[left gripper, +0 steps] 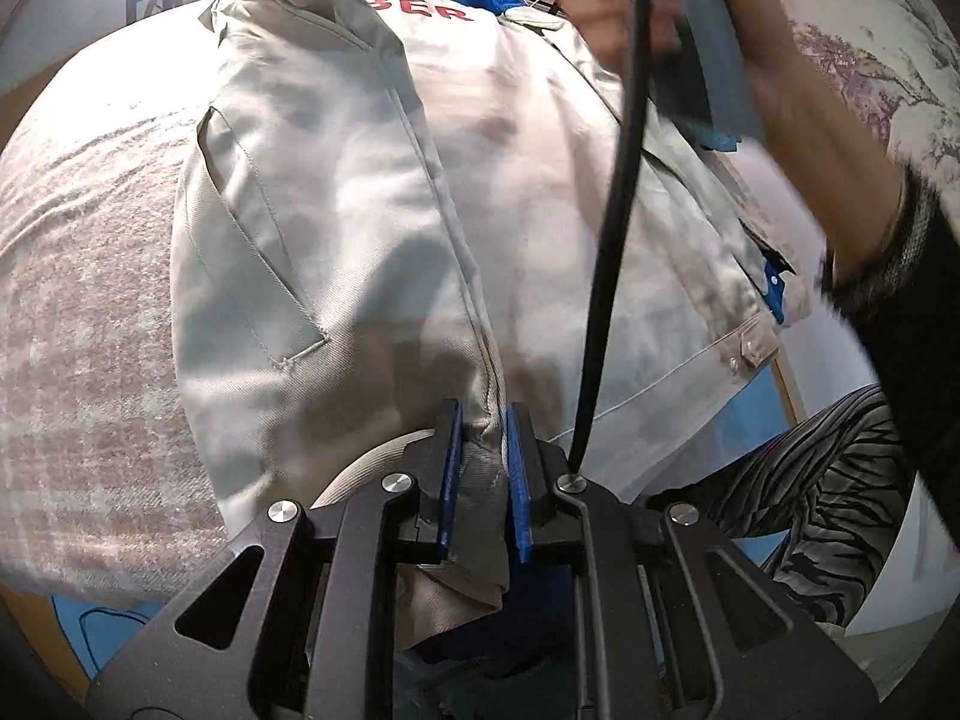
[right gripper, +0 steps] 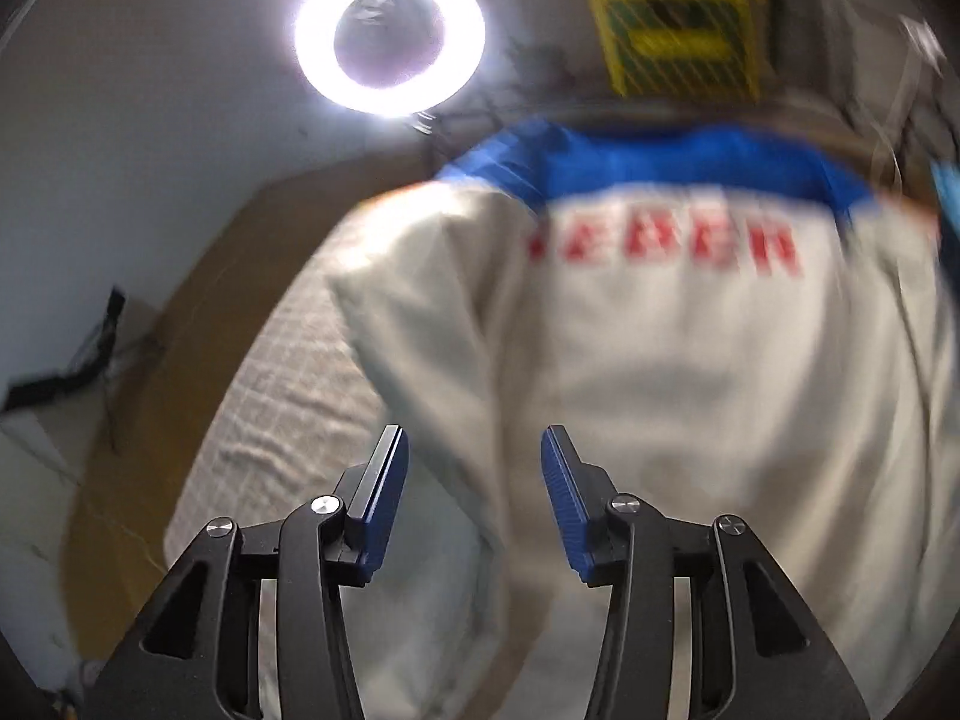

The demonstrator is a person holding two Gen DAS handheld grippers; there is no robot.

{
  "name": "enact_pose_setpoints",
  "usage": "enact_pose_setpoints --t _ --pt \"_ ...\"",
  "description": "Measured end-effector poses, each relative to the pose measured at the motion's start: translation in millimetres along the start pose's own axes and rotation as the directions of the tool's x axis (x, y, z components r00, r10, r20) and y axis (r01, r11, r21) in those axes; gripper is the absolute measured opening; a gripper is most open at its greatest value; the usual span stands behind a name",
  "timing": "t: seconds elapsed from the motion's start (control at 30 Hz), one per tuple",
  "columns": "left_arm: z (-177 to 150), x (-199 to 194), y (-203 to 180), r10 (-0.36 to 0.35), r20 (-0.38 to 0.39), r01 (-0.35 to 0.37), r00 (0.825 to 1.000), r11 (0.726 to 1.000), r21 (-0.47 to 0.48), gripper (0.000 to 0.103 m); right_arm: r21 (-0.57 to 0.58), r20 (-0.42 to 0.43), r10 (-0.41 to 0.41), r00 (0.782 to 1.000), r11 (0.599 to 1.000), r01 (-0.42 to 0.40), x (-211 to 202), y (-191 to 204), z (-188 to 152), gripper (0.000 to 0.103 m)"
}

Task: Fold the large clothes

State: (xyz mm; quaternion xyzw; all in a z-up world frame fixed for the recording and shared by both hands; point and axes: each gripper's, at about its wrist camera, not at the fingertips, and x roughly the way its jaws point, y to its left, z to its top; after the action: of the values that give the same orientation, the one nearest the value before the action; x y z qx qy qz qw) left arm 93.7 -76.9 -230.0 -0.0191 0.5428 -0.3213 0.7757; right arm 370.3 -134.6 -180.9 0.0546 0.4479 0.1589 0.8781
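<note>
left tongs point(left gripper: 485, 420) on beige jacket point(left gripper: 336, 192)

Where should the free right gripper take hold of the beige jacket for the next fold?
Probably the loose outer edge by the snap cuff, coming from the person's side. The jacket lies flat, so only an edge offers a pinchable lip. The left gripper already pinches the near hem; the right gripper is open.

Left gripper point(left gripper: 485, 420) clamped on bunched edge of pale grey jacket point(left gripper: 360, 180), blue pads pressing fabric. Jacket spread over checked blanket point(left gripper: 90, 312); blue yoke and red letters at far end. Black cable point(left gripper: 612, 210) hangs at right. Person's hand point(left gripper: 708, 30), blurred, far right, grips grey handle.
</note>
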Motion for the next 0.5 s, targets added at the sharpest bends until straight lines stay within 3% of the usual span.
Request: enact_pose_setpoints --t 0.1,0.23,0.33,0.43,0.5 --pt "2.9 4.2 -4.8 -0.005 -0.006 0.005 1.000 1.000 -0.009 0.013 -0.145 -0.011 -0.033 0.999 0.989 0.031 8.0 29.8 20.6 0.060" --pt "10.2 8.0 -1.6 -0.014 -0.010 0.014 1.000 1.000 -0.017 0.013 -0.329 -0.059 -0.163 0.985 0.935 0.135 41.1 51.3 26.4 0.061" --pt "10.7 3.6 4.7 -0.022 -0.012 0.021 1.000 0.999 -0.024 0.013 -0.429 -0.045 -0.307 0.951 0.865 0.260 67.6 54.5 19.4 0.061" --pt "11.1 0.3 7.7 -0.026 -0.009 0.026 1.000 0.999 -0.024 0.013 -0.495 -0.019 -0.429 0.903 0.789 0.365 91.8 51.6 18.1 0.061" --pt "10.9 -4.4 10.3 -0.031 -0.001 0.031 1.000 0.999 -0.026 0.013 -0.491 -0.035 -0.466 0.884 0.778 0.391 102.8 40.9 23.4 0.052"
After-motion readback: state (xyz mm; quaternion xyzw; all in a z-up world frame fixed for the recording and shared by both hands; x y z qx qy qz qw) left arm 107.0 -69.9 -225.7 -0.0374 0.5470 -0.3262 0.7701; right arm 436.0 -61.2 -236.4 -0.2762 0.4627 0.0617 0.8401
